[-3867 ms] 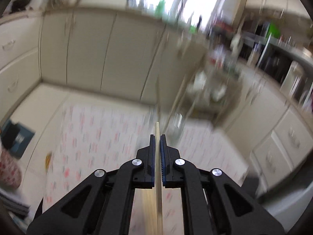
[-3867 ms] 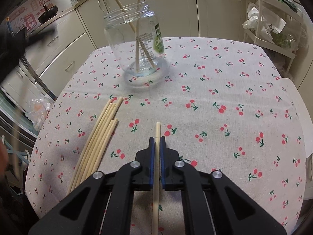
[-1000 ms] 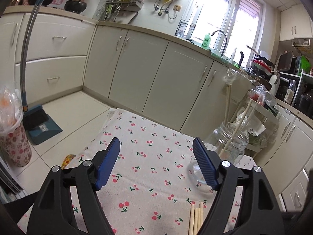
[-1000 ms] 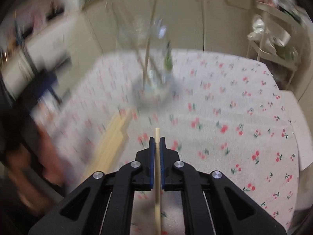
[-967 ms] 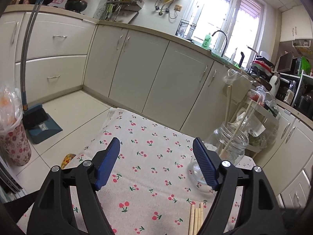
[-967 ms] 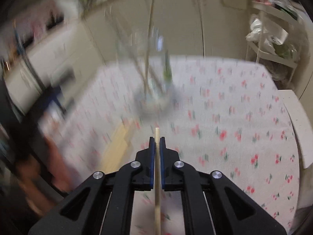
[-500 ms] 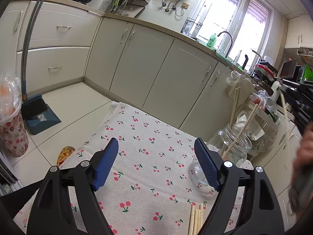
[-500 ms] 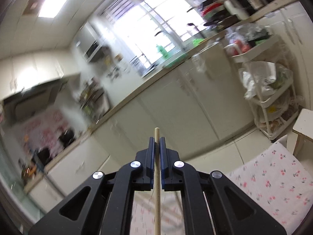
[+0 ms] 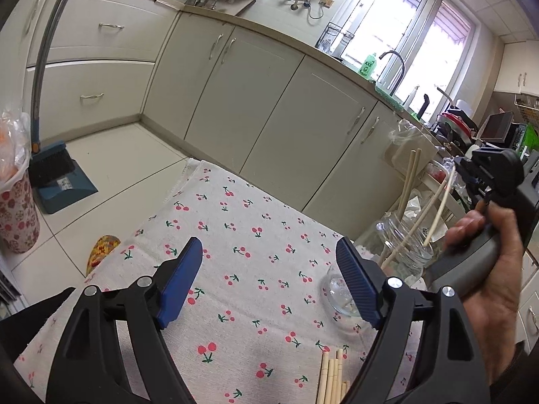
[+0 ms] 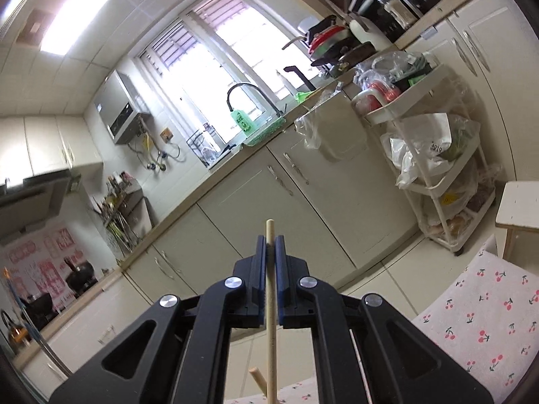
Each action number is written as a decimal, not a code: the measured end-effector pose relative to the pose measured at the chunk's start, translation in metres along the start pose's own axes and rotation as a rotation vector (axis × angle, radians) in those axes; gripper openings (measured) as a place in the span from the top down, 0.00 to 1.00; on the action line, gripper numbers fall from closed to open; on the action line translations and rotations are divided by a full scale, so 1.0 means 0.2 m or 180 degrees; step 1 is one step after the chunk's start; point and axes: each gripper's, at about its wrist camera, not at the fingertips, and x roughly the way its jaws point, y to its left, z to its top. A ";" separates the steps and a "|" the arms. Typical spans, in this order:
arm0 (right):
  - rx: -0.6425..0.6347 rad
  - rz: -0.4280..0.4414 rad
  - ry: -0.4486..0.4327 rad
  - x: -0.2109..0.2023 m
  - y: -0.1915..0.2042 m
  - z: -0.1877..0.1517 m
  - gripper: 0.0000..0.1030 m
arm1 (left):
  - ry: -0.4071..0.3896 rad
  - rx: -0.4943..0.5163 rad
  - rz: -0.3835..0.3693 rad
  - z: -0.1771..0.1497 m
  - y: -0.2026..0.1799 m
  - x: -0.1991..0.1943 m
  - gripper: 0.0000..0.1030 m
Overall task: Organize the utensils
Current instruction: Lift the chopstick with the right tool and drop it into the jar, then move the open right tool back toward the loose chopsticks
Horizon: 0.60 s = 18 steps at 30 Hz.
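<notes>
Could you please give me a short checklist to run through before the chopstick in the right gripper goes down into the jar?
1. Right gripper clamped on its chopstick: ok.
2. Glass jar upright on the cherry tablecloth: ok.
3. Room in the jar mouth beside the chopsticks already standing in it: ok.
4. Held chopstick's lower tip over the mouth: cannot tell.
5. Left gripper open, empty and short of the jar: ok.
6. Loose chopsticks on the cloth away from the jar: ok.
</notes>
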 end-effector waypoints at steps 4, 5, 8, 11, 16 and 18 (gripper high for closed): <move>-0.0169 -0.0011 0.0032 -0.03 0.00 -0.06 0.94 | 0.0002 0.0004 0.0007 0.00 0.00 0.00 0.24; -0.0225 -0.0004 0.0040 -0.05 0.00 -0.07 0.94 | 0.0005 0.0003 0.0013 0.00 0.00 0.01 0.23; -0.0350 0.0028 0.0075 -0.10 0.02 -0.09 0.94 | 0.0014 -0.0003 0.0029 -0.01 0.00 0.01 0.23; -0.0536 0.0092 0.0136 -0.17 0.04 -0.12 0.94 | 0.0022 0.0014 0.0040 -0.01 -0.01 0.02 0.22; -0.0887 0.0201 0.0467 -0.28 0.08 -0.17 0.80 | 0.0032 0.0068 0.0046 -0.01 -0.03 0.03 0.21; -0.0951 0.0211 0.0653 -0.34 0.07 -0.19 0.65 | 0.0038 0.0065 0.0044 -0.01 -0.02 0.03 0.21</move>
